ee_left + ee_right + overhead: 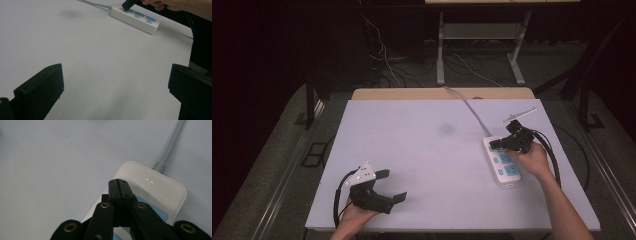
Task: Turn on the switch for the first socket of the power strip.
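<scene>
A white power strip [503, 163] with blue socket faces lies at the right of the white table top, also seen from afar [135, 18] and close up [150, 190]. My right gripper [500, 145] is shut with nothing between its jaws, and its tips [118, 182] rest over the strip's cable end [126, 6]. My left gripper [393, 186] stands open near the front left edge, its black fingers [40, 90] wide apart over bare table.
The strip's grey cable [467, 105] runs back across the table [412, 150] to the far edge; it enters the strip at a ribbed collar [159, 166]. A thin white strip [519, 114] lies behind the right gripper. Table legs and floor cables sit beyond.
</scene>
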A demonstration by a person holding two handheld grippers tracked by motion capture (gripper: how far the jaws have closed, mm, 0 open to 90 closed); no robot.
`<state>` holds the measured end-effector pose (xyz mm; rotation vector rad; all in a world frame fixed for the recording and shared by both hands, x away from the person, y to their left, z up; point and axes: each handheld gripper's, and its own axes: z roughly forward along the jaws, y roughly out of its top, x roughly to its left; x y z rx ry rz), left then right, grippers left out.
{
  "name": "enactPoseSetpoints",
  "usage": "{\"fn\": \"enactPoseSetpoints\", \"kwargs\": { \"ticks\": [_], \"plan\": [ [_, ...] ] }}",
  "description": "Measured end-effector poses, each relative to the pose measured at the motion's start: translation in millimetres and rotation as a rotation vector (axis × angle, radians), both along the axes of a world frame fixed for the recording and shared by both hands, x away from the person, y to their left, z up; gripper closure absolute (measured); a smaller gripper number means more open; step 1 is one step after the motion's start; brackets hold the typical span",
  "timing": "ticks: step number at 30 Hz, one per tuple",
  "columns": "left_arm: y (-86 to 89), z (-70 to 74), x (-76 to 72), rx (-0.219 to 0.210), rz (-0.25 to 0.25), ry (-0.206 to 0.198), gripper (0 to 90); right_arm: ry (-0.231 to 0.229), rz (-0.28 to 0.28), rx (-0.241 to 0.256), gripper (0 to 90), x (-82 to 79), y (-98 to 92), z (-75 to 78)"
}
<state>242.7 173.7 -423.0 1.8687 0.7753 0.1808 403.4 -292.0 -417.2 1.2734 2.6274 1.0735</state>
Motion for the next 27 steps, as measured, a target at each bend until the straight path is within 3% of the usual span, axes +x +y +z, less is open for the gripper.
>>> {"fn": "enactPoseSetpoints", "kwargs": {
  "ticks": [4, 10, 20, 27],
  "plan": [
    [-0.5, 0.1, -0.3, 0.003, -0.002, -0.001, 0.0, -0.011, 0.002, -0.022, 89.9, -1.0, 2.5, 0.8],
    [-0.8, -0.3, 0.3, 0.007, -0.006, -0.003, 0.0, -0.02, -0.008, 0.014, 90.0, -2.7, -0.9, -3.0],
    [-1.4, -0.3, 1.3, 0.018, -0.015, -0.007, 0.0, -0.031, -0.029, -0.068, 90.0, -4.7, 9.7, 1.4],
    [-0.8, 0.2, 0.6, 0.015, -0.014, -0.01, 0.0, -0.036, -0.027, -0.072, 90.0, -5.3, 10.4, 0.6]
  ]
}}
